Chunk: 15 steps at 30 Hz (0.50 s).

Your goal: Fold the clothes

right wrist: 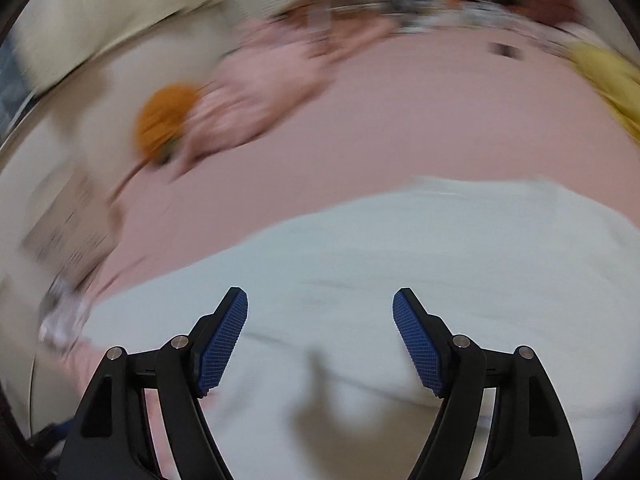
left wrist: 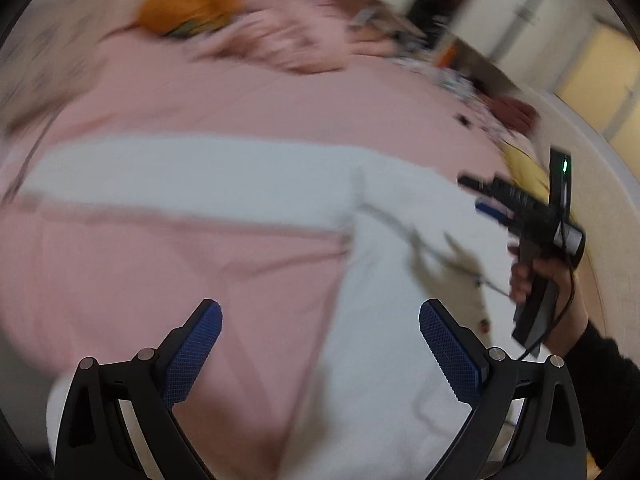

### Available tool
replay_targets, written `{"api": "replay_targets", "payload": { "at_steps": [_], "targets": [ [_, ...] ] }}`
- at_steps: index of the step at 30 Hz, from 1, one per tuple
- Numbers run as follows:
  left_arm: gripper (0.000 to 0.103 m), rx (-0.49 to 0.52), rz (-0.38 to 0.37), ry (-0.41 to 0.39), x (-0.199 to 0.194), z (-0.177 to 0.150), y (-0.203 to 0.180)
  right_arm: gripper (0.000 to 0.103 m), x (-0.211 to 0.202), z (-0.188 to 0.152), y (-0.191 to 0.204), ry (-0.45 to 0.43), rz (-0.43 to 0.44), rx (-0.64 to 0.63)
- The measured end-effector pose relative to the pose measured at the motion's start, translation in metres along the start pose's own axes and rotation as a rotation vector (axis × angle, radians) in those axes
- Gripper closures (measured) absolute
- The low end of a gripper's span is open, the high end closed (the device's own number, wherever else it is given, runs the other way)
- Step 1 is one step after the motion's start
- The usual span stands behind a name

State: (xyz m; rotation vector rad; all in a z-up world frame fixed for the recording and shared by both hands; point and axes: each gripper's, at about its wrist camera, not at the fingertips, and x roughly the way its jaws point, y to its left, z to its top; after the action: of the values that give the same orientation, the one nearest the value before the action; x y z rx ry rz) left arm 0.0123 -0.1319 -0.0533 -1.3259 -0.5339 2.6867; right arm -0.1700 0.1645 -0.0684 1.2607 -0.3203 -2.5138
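A white garment lies spread on a pink bedsheet, with one part stretching left and a wider part running down to the right. My left gripper hovers above the sheet and the garment's edge, open, with nothing between its blue pads. A hand holds my right gripper over the garment's right side. In the right wrist view the right gripper is open and empty above the white garment. Both views are blurred.
An orange round object and a crumpled pink cloth lie at the far side of the bed. A yellow cloth sits at the far right. Small clutter lines the bed's far edge, and a patterned item lies at the left.
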Motion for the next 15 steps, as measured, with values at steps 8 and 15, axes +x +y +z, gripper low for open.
{"api": "replay_targets", "payload": {
  "at_steps": [8, 15],
  "targets": [
    [0.003, 0.04, -0.14, 0.095, 0.152, 0.09, -0.101, 0.028, -0.055, -0.044, -0.174, 0.006, -0.311, 0.104],
    [0.006, 0.202, 0.194, 0.238, 0.255, 0.073, -0.106, 0.029, -0.069, -0.078, -0.211, -0.009, -0.403, 0.041]
  ]
}}
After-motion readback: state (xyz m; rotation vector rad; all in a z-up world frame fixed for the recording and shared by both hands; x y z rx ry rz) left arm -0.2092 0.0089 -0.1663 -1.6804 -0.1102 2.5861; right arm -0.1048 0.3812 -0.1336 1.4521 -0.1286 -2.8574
